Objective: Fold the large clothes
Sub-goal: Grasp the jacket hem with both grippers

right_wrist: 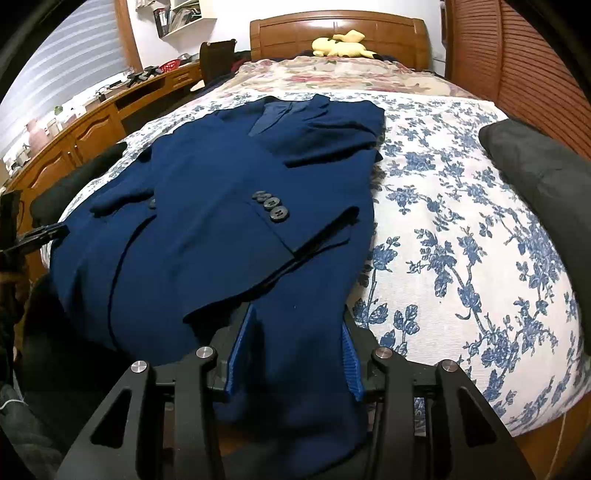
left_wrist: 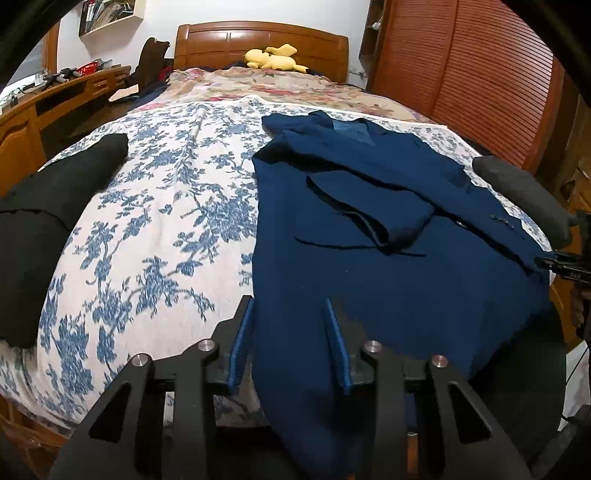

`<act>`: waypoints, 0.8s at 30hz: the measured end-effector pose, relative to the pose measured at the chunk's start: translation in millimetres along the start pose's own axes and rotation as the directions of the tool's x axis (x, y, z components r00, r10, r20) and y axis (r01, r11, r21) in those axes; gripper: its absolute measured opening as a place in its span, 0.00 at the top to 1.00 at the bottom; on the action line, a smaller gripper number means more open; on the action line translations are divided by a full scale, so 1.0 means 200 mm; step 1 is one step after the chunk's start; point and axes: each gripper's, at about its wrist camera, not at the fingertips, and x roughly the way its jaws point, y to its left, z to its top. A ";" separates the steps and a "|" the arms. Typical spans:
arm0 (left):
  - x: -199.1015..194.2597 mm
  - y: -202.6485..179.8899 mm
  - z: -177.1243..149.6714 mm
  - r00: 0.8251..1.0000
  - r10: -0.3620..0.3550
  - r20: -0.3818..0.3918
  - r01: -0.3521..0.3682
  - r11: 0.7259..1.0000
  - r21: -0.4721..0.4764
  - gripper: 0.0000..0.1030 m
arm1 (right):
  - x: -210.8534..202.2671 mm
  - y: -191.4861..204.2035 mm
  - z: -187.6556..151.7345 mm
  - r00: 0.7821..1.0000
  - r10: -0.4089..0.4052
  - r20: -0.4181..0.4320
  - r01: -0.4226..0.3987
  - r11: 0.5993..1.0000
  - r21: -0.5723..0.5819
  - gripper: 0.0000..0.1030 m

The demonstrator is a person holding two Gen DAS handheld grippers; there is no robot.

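Navy blazer (left_wrist: 369, 266) hem filled the near edge of both wrist views, draped off the foot of the bed (left_wrist: 155, 229) and bunched between each claw's blue pads. Left gripper (left_wrist: 291, 343) pinched the hem at the garment's left lower corner, fabric wedged between its fingers; no earlier view to compare. Right gripper (right_wrist: 295, 354) pinched the opposite lower corner the same way, cloth pressed against both pads. Ahead of the claws the blazer lay flat on the blue-floral bedspread, sleeves folded across the front, collar farthest away. Three dark sleeve buttons (right_wrist: 271, 206) sat just ahead of the right claw. No brand, label or readable writing anywhere; the shelf (left_wrist: 107, 16) contents at top left were too small to read. Yellow plush toy (left_wrist: 275, 57) lay far ahead by the wooden headboard. Wooden desk (left_wrist: 55, 103) ran along the left, its clutter blurred. Black padded shapes at the side edges were cut off by the fisheye rim, identity unclear. Hem below the claws was out of frame.
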 end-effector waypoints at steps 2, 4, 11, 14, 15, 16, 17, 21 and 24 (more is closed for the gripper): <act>0.00 -0.01 -0.01 1.000 -0.001 -0.003 0.001 1.000 0.002 0.62 | 0.02 -0.01 -0.01 1.000 -0.012 -0.014 0.012 1.000 0.002 0.56; -0.01 -0.02 -0.02 1.000 0.003 -0.009 -0.003 1.000 0.011 0.62 | 0.04 -0.02 -0.01 1.000 -0.011 -0.019 0.011 1.000 0.004 0.56; -0.02 -0.02 -0.06 1.000 0.005 -0.020 -0.005 1.000 0.013 0.62 | 0.06 -0.01 0.00 0.999 -0.015 -0.031 0.015 1.000 -0.004 0.56; -0.03 -0.01 -0.07 1.000 -0.028 -0.010 0.028 1.000 -0.010 0.62 | 0.05 0.01 -0.01 1.000 -0.020 -0.021 0.020 1.000 -0.007 0.62; -0.03 -0.01 -0.07 0.999 -0.031 -0.009 0.031 0.999 -0.010 0.64 | 0.05 0.01 -0.01 1.000 -0.022 -0.009 0.022 1.000 -0.006 0.75; -0.03 -0.01 -0.07 0.999 -0.036 -0.006 0.036 0.999 -0.015 0.69 | 0.03 0.01 -0.01 1.000 -0.012 0.002 0.012 1.000 0.011 0.79; -0.04 -0.01 -0.07 0.999 -0.043 -0.004 0.043 0.999 -0.023 0.77 | 0.03 0.00 -0.01 1.000 0.011 0.016 -0.012 0.999 0.037 0.81; -0.04 -0.03 -0.06 0.999 -0.032 -0.008 0.032 0.999 -0.016 0.77 | 0.01 0.01 -0.02 0.999 0.016 0.044 -0.017 1.000 0.022 0.86; -0.02 -0.04 -0.07 1.000 -0.017 -0.026 0.017 1.000 -0.003 0.77 | 0.02 -0.01 -0.03 0.999 0.024 0.036 -0.025 0.999 0.027 0.86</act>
